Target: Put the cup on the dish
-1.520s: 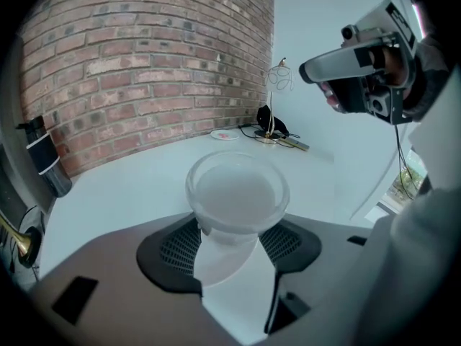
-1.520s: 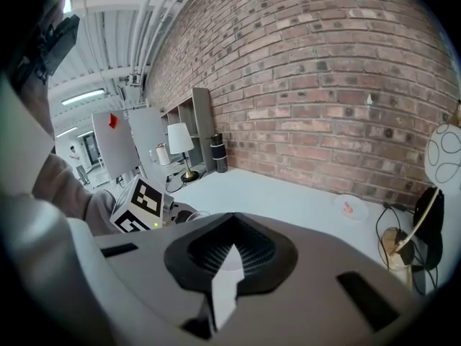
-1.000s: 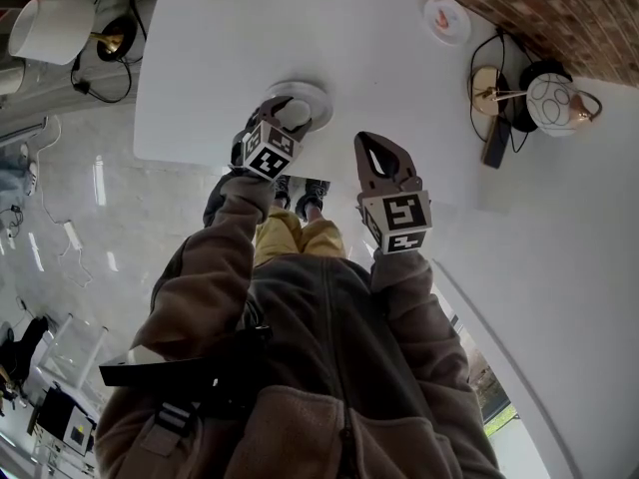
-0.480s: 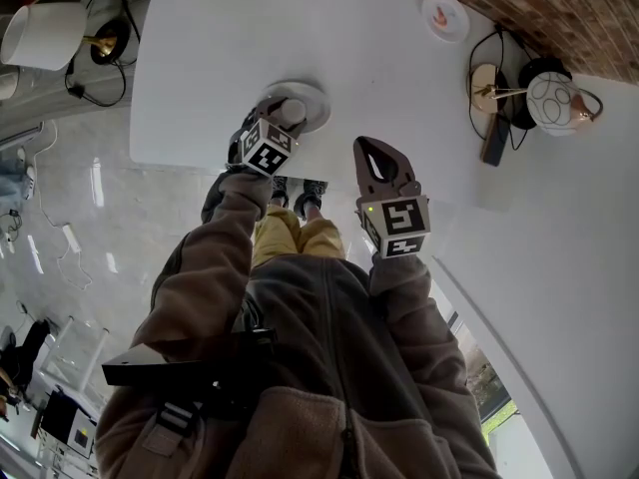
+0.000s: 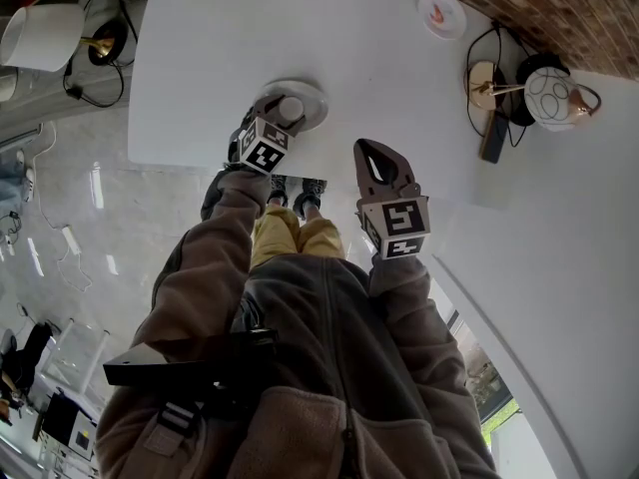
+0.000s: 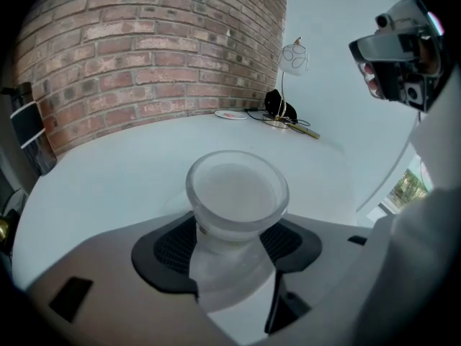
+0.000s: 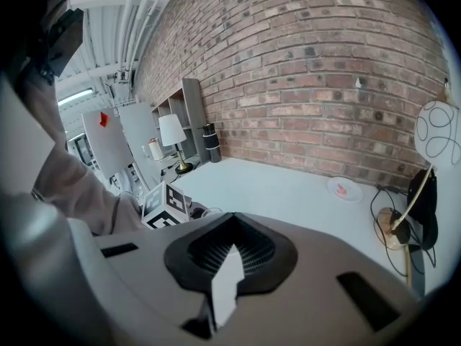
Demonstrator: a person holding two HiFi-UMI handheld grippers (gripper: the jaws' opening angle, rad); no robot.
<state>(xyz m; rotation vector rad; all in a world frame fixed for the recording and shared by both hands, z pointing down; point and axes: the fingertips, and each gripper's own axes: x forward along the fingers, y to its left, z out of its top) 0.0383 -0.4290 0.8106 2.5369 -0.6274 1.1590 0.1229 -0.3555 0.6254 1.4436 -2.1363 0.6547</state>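
Note:
In the head view a white dish (image 5: pixel 315 95) lies near the front edge of the white table (image 5: pixel 200 58). A small translucent white cup (image 5: pixel 291 109) stands upright over the dish's near half, and my left gripper (image 5: pixel 276 118) is shut on it. Whether the cup's base touches the dish is hidden. In the left gripper view the cup (image 6: pixel 238 193) fills the space between the black pads (image 6: pixel 173 249) of the left gripper (image 6: pixel 234 249). My right gripper (image 5: pixel 376 156) hovers to the right of the dish, jaws shut and empty; in its own view the right gripper (image 7: pixel 229 256) points across the table.
A small plate with a red mark (image 5: pixel 442 13) sits at the table's far side. A globe-shaded lamp (image 5: pixel 551 99), cables and a dark flat object (image 5: pixel 494 140) crowd the right. The front table edge (image 5: pixel 180 163) runs just behind the left gripper. Another lamp (image 5: pixel 40 34) stands off the table, left.
The left gripper with the cup has edged slightly farther over the dish. The right gripper has stayed where it was.

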